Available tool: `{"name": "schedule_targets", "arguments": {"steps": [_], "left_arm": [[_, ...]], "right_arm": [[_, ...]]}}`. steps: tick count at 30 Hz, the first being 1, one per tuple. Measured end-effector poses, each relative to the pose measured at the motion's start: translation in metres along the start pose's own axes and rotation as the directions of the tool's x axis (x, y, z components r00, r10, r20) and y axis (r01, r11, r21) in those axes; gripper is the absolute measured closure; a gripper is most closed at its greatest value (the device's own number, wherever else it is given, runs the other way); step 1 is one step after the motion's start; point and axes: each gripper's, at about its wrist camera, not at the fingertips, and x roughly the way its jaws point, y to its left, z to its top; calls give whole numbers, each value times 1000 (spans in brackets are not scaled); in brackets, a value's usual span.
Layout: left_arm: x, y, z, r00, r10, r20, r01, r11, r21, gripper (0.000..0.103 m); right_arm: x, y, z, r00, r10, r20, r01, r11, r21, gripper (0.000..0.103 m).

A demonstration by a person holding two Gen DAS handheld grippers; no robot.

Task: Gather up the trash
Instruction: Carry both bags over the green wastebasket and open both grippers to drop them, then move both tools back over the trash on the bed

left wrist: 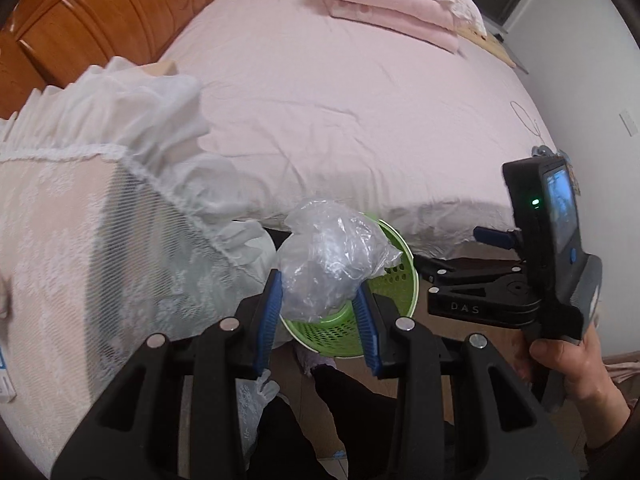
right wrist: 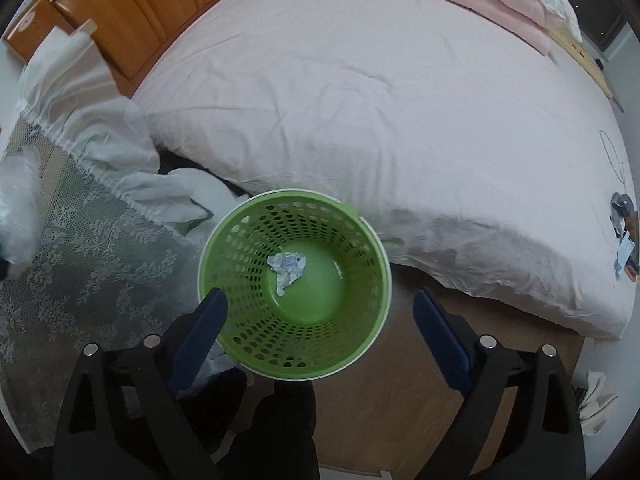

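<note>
My left gripper (left wrist: 318,280) is shut on a crumpled clear plastic bag (left wrist: 328,256) and holds it above the green perforated basket (left wrist: 396,280) on the floor beside the bed. In the right wrist view the basket (right wrist: 240,240) lies straight below, with a crumpled paper scrap (right wrist: 287,267) on its bottom. My right gripper (right wrist: 320,300) is open and empty above the basket's near rim; it also shows in the left wrist view (left wrist: 494,237), to the right of the basket. The plastic bag shows at the left edge of the right wrist view (right wrist: 16,216).
A bed with a pink sheet (left wrist: 340,100) and folded pink bedding (left wrist: 392,12) fills the back. A lace-covered nightstand (left wrist: 60,260) stands at the left. A wooden headboard (left wrist: 100,12) is at the back left. Small items (right wrist: 622,240) lie on the bed's right edge.
</note>
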Motion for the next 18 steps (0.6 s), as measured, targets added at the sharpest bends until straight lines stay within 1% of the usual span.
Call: {"name": "schedule_targets", "arguments": {"steps": [3, 5, 6, 7, 8, 11, 15, 18], "left_arm": [[15, -17, 8, 1000, -6, -23, 6, 1000, 27, 68], [20, -26, 12, 999, -19, -36, 20, 999, 38, 54], [20, -29, 13, 999, -17, -41, 19, 999, 36, 31], [18, -30, 13, 999, -7, -35, 8, 999, 33, 14], [15, -31, 13, 1000, -2, -20, 2, 999, 34, 11], [6, -31, 16, 1000, 7, 0, -7, 1000, 27, 10], [-6, -21, 16, 998, 56, 23, -56, 998, 2, 10], [-21, -8, 15, 993, 100, 59, -98, 995, -32, 10]], "right_arm": [[-15, -25, 4, 1000, -12, 28, 11, 999, 37, 8], [-24, -36, 4, 999, -10, 49, 8, 998, 58, 5], [-29, -41, 5, 998, -11, 60, 7, 998, 65, 4], [-33, -44, 6, 998, -13, 68, 8, 998, 68, 3], [-36, -46, 7, 997, -14, 75, 8, 998, 69, 3], [-40, -48, 10, 996, -12, 87, 7, 998, 59, 3], [-44, -39, 17, 995, -3, 98, 0, 1000, 26, 3], [-51, -24, 23, 993, 15, 119, -14, 1000, -13, 3]]}}
